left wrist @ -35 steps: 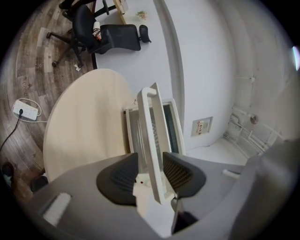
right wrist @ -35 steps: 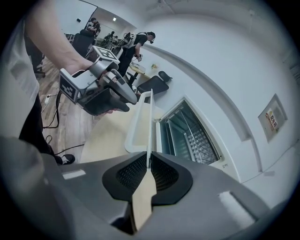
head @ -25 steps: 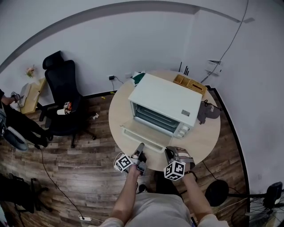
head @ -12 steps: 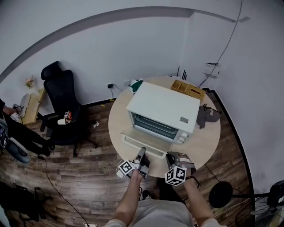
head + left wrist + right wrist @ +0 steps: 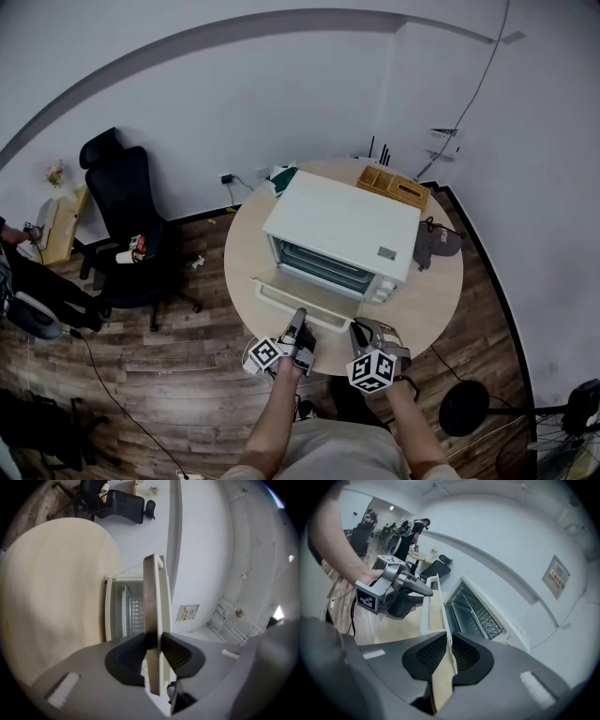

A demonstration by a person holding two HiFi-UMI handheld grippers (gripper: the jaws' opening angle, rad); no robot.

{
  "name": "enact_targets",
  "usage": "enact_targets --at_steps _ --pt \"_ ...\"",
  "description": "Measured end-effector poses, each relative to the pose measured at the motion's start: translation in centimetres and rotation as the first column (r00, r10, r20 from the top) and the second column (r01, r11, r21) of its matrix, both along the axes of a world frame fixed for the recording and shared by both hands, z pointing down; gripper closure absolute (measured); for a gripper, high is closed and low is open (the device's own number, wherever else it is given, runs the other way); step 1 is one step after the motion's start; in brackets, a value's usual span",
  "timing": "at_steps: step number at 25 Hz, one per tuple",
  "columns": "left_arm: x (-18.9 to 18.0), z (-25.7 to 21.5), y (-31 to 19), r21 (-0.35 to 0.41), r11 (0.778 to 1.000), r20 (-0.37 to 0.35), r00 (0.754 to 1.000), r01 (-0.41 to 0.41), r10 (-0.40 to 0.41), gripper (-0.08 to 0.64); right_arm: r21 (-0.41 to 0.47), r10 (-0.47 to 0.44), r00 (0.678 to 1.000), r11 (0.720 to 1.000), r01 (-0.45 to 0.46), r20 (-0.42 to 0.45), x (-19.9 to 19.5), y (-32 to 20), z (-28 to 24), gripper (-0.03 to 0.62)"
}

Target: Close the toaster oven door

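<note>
While the door [image 5: 305, 298] lies flat out from the oven [image 5: 342, 225] toward the near edge of the round bench [image 5: 436, 281], none of the closing is done, by my reckoning. The whole swing up is left.

Head view: left tongs [image 5: 298, 321] sit at the door's front edge and right tongs [image 5: 360, 328] at its right corner. How the jaws stand can't be read from up here.

Left gripper view fills that in. The jaws have just been closing, and both pads pinch the door's front lip, with the open cavity [image 5: 124, 613] beyond.

Right gripper view: those jaws have just been opening. The door's thin rim runs between the pads, which look just off it, so a loosening hold, I'd say. Only this view shows the rack [image 5: 480, 611] inside, and the left tongs clamped further along the door.
</note>
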State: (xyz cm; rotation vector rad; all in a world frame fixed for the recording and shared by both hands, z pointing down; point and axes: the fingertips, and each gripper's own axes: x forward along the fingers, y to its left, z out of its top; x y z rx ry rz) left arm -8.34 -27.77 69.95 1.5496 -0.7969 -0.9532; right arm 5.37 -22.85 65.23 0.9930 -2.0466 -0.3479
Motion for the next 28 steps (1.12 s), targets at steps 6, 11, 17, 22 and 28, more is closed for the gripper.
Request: enact_targets --at_steps 6,11,17,22,28 --pt "0.5 -0.8 -0.6 -0.006 1.0 -0.013 1.0 0.006 -0.007 0.396 -0.029 0.071 0.959 0.997 -0.066 0.275 -1.5 0.2 -3.5 0.561" --pt "0.5 -1.0 -0.9 -0.022 1.0 0.013 1.0 0.005 -0.005 0.397 -0.051 0.092 0.925 0.996 -0.078 0.368 -2.8 0.6 -4.6 0.572" --pt "0.9 -2.1 -1.9 -0.012 1.0 -0.003 1.0 0.001 -0.001 0.399 -0.104 0.154 0.873 0.987 -0.12 0.463 -2.7 1.1 -4.1 0.589" --pt "1.2 -2.9 -3.0 -0.026 1.0 0.021 1.0 0.003 -0.003 0.4 -0.189 0.26 0.754 0.965 -0.181 0.603 -1.2 1.4 -4.5 0.592" --pt "1.5 -3.5 -3.7 -0.029 0.999 -0.006 1.0 0.017 -0.017 0.402 -0.236 0.298 0.68 0.954 -0.185 0.67 -0.9 2.2 -3.7 0.592"
